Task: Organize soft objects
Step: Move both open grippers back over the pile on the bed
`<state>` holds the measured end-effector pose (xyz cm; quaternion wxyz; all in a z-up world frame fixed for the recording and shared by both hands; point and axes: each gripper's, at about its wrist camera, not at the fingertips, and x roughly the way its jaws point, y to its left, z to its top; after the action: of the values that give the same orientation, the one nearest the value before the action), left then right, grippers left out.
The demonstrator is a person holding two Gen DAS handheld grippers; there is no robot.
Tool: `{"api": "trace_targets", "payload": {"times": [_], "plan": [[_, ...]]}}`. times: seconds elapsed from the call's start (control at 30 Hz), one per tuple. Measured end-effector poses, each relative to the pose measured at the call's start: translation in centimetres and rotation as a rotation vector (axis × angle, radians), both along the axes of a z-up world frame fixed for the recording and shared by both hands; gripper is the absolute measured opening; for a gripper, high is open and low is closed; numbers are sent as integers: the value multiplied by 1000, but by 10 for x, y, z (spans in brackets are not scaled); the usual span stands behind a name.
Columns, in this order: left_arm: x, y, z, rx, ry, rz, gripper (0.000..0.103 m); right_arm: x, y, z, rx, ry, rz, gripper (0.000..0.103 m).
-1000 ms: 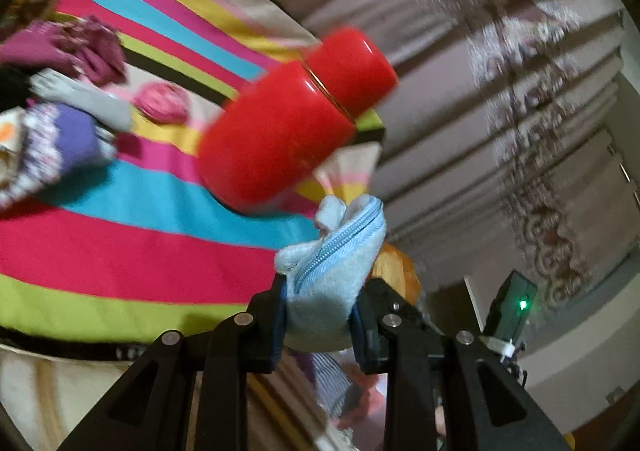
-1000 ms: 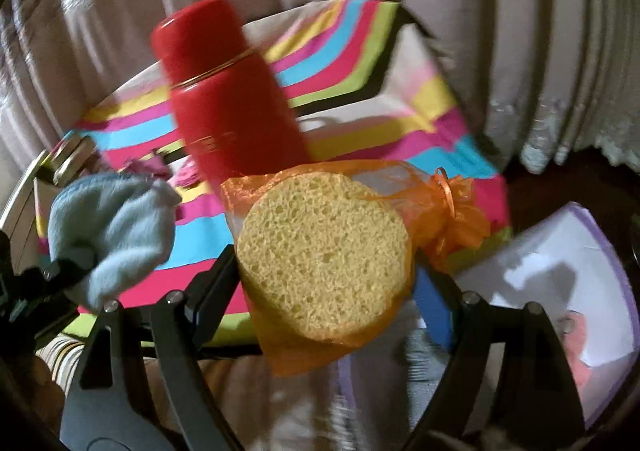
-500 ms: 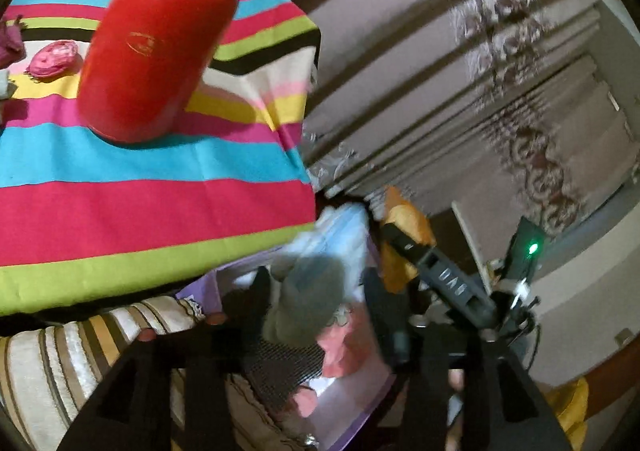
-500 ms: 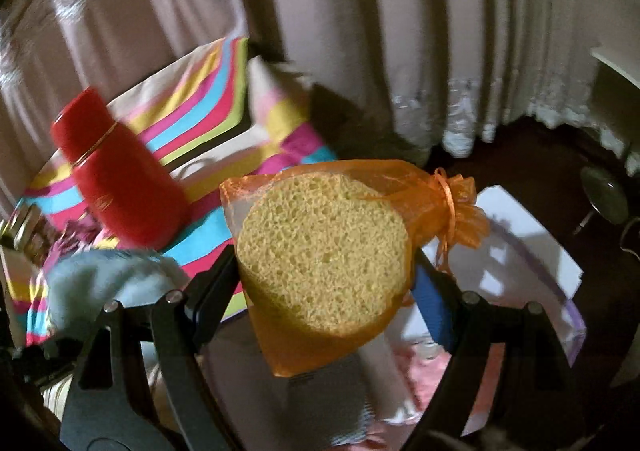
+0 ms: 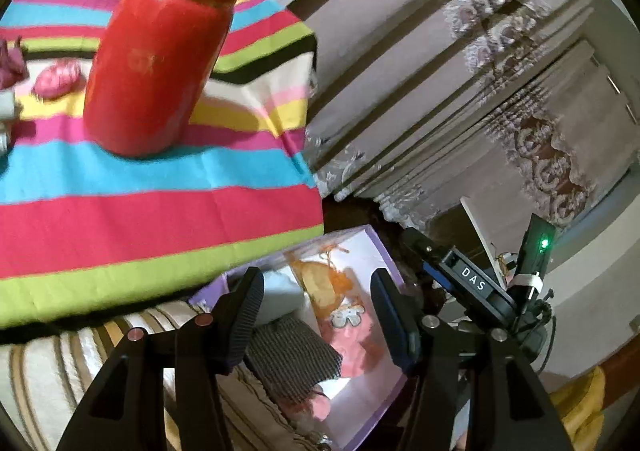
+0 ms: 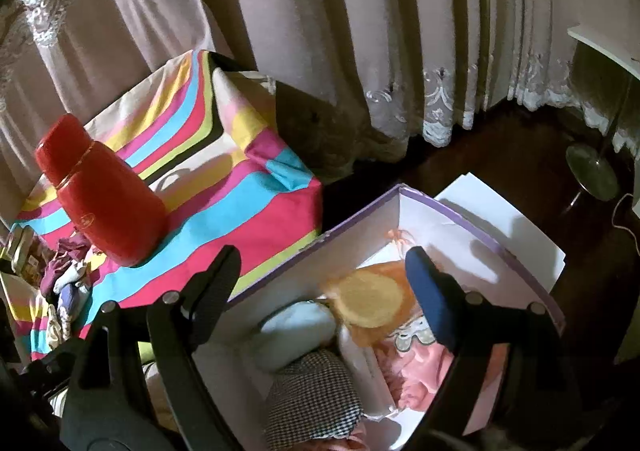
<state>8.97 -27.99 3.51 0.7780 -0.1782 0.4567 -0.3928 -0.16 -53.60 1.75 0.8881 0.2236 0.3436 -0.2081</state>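
I see one yellow sponge in an orange mesh bag (image 6: 370, 305) lying inside the white box with purple edging (image 6: 480, 221), free of both tools. Touching its left side lies one pale blue soft pouch (image 6: 298, 335), with one houndstooth cloth (image 6: 316, 391) in front of it and one pink garment (image 6: 420, 371) to the right, all four in the same box.

My right gripper (image 6: 320, 283) hangs above the box, tilted downward, its two fingers spread wide and gripping nothing. My left gripper (image 5: 316, 307) also points down over the box from the table side, its jaws parted about halfway and empty; the right tool's body shows just beyond it.

Left of the box, the table wears one striped cloth (image 6: 240, 191), and one red flask (image 6: 100, 195) stands upright on it. Further left sits a small heap of soft items (image 6: 68, 275), too jumbled to count. Curtains (image 6: 360, 31) hang behind.
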Motion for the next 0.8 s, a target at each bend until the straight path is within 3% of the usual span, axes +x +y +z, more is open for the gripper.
{"api": "trace_targets", "payload": {"times": [0.23, 0.5, 0.8], "plan": [[4, 32, 29, 17, -173, 75, 57, 10, 33, 19, -64, -7, 78, 86], [19, 89, 49, 91, -303, 201, 57, 28, 73, 27, -32, -20, 185, 86], [47, 161, 48, 201, -318, 309, 57, 52, 133, 33, -70, -9, 318, 86]]}}
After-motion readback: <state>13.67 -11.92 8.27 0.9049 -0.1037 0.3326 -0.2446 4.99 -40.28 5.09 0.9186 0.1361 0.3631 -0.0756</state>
